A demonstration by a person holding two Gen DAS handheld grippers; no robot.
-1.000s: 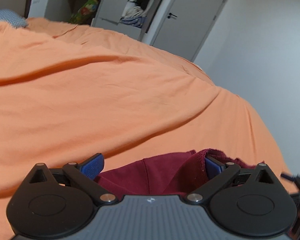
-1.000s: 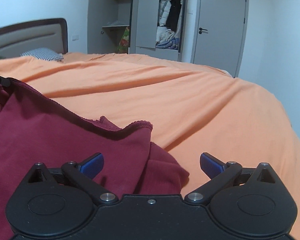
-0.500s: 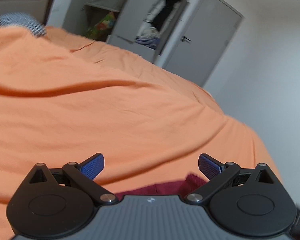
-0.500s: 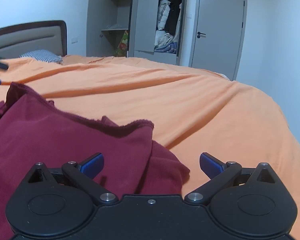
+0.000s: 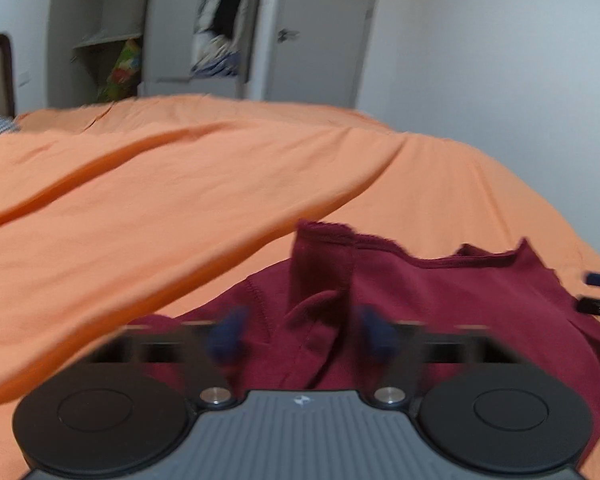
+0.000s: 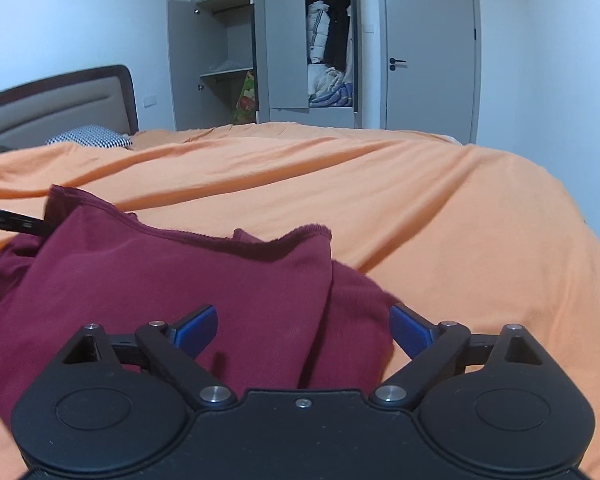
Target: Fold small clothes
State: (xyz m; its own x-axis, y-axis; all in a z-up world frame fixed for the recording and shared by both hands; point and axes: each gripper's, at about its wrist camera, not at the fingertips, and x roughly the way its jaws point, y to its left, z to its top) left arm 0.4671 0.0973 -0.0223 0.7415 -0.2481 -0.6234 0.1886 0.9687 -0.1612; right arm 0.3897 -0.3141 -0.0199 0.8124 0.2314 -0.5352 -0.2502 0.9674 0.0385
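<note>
**Left fingers blurred, right gripper spread over maroon garment**

Left gripper [image 5: 300,336]: fingers [image 5: 230,336] smeared by motion blur, blue pads barely readable. They look partly closed around a raised fold of the maroon garment [image 5: 440,304], but contact isn't clear, so can't tell if it's gripping.

Right gripper [image 6: 302,330]: jaws wide apart, nothing pinched. The garment [image 6: 160,276] sits directly ahead of it and to its left, running under the left pad; the right pad is over the orange bedsheet [image 6: 380,192].

Garment is crumpled, bunched in loose folds, raw-looking hem edge standing up at the far side. Its near part is hidden behind both gripper bodies. A dark bar pokes in at the left edge of the right view, cut off.
</note>
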